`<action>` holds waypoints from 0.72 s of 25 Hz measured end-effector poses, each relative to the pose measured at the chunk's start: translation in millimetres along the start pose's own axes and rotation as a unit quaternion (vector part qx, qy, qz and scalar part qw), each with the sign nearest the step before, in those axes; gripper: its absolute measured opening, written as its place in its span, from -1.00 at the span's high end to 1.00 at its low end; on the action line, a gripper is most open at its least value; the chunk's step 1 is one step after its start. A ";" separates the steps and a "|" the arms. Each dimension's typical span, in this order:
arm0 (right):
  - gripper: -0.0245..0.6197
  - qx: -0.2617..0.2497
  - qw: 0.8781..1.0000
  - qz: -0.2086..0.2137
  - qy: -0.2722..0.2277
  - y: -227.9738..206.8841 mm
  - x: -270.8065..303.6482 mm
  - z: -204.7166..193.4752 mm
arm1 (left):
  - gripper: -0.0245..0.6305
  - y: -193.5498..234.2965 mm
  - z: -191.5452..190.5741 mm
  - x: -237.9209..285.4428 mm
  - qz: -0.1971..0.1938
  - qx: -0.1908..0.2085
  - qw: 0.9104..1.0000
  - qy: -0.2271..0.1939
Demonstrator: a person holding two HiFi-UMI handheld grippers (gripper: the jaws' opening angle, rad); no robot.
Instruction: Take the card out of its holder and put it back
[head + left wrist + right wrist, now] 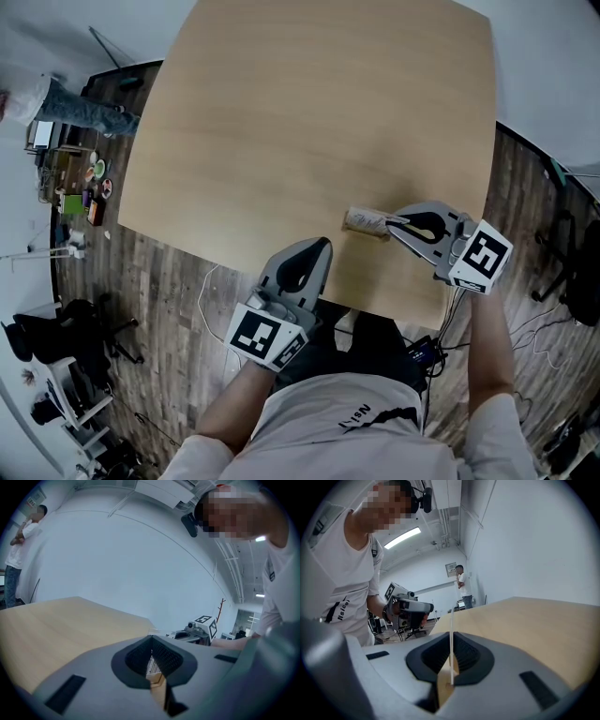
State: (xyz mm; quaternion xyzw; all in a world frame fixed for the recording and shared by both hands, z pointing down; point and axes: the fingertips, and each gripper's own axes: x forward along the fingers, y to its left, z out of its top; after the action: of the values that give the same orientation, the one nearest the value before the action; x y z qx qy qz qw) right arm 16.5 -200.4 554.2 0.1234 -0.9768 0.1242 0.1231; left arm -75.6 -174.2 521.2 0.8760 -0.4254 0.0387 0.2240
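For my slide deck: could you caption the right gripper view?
Right gripper pinches a white card, seen edge-on, with the wooden table behind.

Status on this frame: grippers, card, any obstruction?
Left gripper shut, empty, by the table's near edge. Right gripper shut on the card, edge-on between its jaws. Nothing else on the table near it.
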 end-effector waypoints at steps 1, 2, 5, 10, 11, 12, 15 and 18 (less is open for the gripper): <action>0.84 0.001 1.000 0.002 0.001 0.2 -0.7 -0.4 | 0.88 -0.4 -0.2 0.5 0.000 0.000 1.000 0.000; 0.84 0.003 1.000 0.004 0.001 0.8 -1.1 -0.5 | 0.88 -0.6 -0.3 0.5 0.000 -0.001 1.000 0.000; 0.84 0.005 1.000 0.010 0.001 3.1 -0.1 -0.4 | 0.88 0.2 -1.0 0.2 0.000 -0.002 1.000 0.000; 0.84 -0.005 1.000 0.021 0.016 2.0 4.2 -10.5 | 0.88 -0.1 -2.8 3.9 0.001 -0.001 1.000 0.001; 0.84 -0.005 1.000 0.024 0.019 2.3 4.9 -13.6 | 0.88 0.1 -3.9 4.6 0.002 -0.001 1.000 0.002; 0.84 -0.003 0.999 0.025 0.020 2.6 5.3 -16.4 | 0.88 0.3 -5.1 5.2 0.002 -0.001 1.000 0.002; 0.84 0.006 0.999 0.025 0.030 3.2 7.2 -25.8 | 0.88 0.6 -9.1 5.1 0.001 -0.002 1.000 0.005; 0.83 0.016 0.999 0.031 0.034 5.4 9.6 -32.0 | 0.88 -1.1 -12.1 5.1 0.000 -0.003 1.000 0.007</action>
State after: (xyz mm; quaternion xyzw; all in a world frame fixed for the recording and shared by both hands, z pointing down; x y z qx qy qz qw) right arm 12.7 -188.6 585.7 0.0906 -0.9733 0.1475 0.1509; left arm -69.9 -172.2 533.0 0.8751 -0.4236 0.0435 0.2299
